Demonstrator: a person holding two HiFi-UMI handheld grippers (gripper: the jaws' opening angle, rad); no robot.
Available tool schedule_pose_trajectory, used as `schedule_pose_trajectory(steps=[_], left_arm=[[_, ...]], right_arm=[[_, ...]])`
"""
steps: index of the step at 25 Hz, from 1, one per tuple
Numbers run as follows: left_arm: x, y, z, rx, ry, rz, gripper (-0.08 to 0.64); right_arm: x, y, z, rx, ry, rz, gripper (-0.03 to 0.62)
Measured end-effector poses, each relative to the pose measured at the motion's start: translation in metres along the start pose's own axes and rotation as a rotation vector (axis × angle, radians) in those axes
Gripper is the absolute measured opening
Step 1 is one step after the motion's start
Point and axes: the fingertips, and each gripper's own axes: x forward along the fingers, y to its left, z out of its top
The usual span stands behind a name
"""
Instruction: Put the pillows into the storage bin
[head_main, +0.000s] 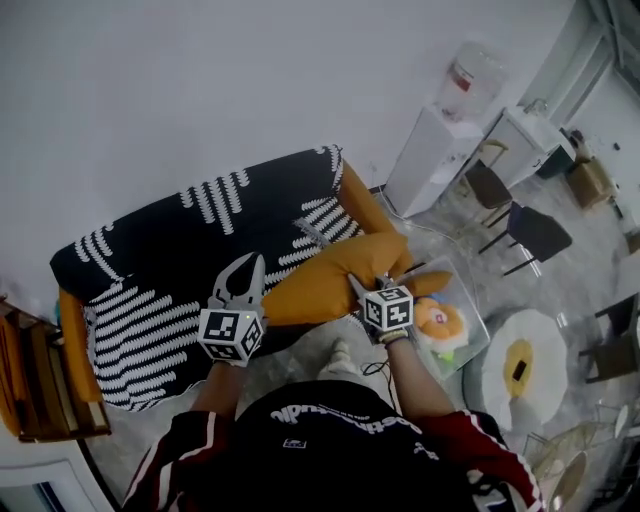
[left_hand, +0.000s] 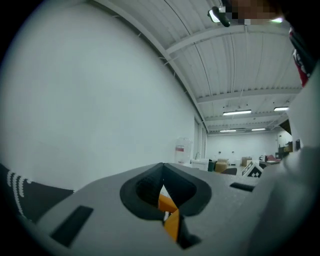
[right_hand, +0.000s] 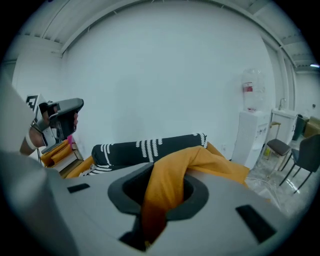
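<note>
An orange pillow hangs between my two grippers in front of the sofa, which has a black cover with white stripes. My right gripper is shut on the pillow's right end, and its fabric bunches through the jaws. My left gripper points up at the wall with its jaws closed. A thin orange corner with a zipper is pinched between them. The clear storage bin stands on the floor to the right and holds an orange and white cushion.
A white water dispenser stands against the wall at the sofa's right. Dark chairs and a round white table are further right. A wooden shelf stands at the left. The person's shoe shows on the floor below the pillow.
</note>
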Motion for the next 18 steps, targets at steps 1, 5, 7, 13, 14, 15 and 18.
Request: schedule_pose_trajectory(steps=[1, 5, 7, 13, 14, 15, 18], left_arm=[[0.001, -0.001, -0.001, 0.01, 0.006, -0.01, 0.003], [0.01, -0.017, -0.005, 0.017, 0.014, -0.062, 0.003], [0.02, -0.032, -0.005, 0.032, 0.013, -0.096, 0.003], [0.048, -0.086, -0.009, 0.077, 0.012, -0.208, 0.003], [0.052, -0.095, -0.009, 0.079, 0.012, -0.223, 0.003], [0.056, -0.104, -0.009, 0.081, 0.012, -0.236, 0.003], [0.07, -0.132, -0.011, 0.085, 0.015, -0.272, 0.003]], right_arm=[[-0.007, 0.001, 0.003, 0.009, -0.015, -0.011, 0.072], [-0.036, -0.003, 0.017, 0.037, -0.08, -0.052, 0.074], [-0.053, -0.012, 0.023, 0.045, -0.104, -0.072, 0.074], [-0.104, -0.045, 0.03, 0.063, -0.172, -0.163, 0.074], [-0.113, -0.051, 0.03, 0.064, -0.18, -0.177, 0.074], [-0.122, -0.057, 0.03, 0.064, -0.187, -0.191, 0.072], [-0.148, -0.079, 0.03, 0.065, -0.207, -0.23, 0.074]])
